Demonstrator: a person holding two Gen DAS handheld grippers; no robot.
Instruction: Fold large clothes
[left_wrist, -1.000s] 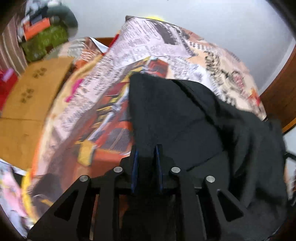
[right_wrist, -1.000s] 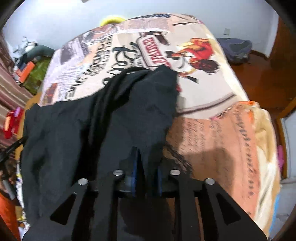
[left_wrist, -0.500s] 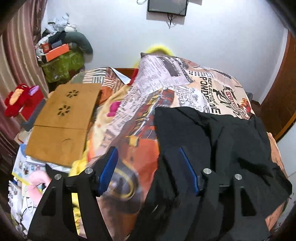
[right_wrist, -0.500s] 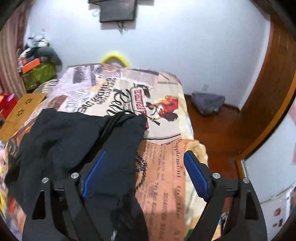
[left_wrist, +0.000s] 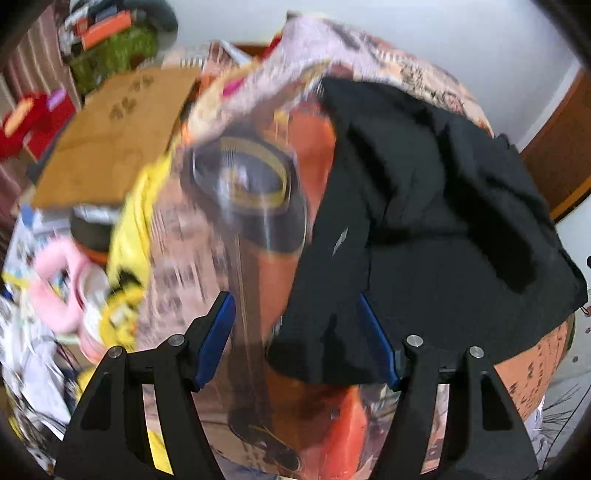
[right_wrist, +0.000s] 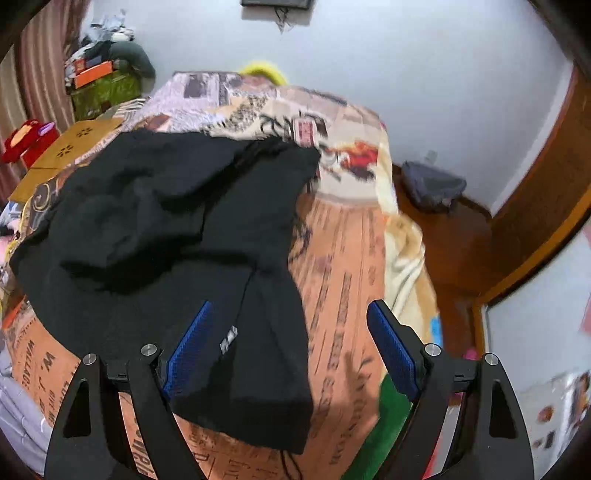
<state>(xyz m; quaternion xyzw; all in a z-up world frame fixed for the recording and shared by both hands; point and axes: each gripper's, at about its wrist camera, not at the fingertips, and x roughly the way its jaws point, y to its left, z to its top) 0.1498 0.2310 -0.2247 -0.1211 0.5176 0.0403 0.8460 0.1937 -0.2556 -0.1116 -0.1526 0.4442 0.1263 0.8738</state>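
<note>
A large black garment (left_wrist: 424, 206) lies rumpled on a bed with a newspaper-print cover (left_wrist: 251, 229). It also shows in the right wrist view (right_wrist: 177, 229), with a small white logo near its front corner. My left gripper (left_wrist: 299, 332) is open and empty, above the garment's near left corner. My right gripper (right_wrist: 288, 343) is open and empty, above the garment's near right corner, which hangs toward the bed's front edge. The left wrist view is motion-blurred.
A brown cardboard sheet (left_wrist: 110, 122) lies left of the bed, with red toys (right_wrist: 26, 140) and a green box (right_wrist: 103, 88) behind it. A grey bag (right_wrist: 432, 184) sits on the wooden floor to the right. Pink and yellow clutter (left_wrist: 74, 280) is at the bed's left.
Both grippers were shut on the black garment one second ago. They have opened, let it go and drawn back toward the bed's near edge. The garment now lies on the bed.
</note>
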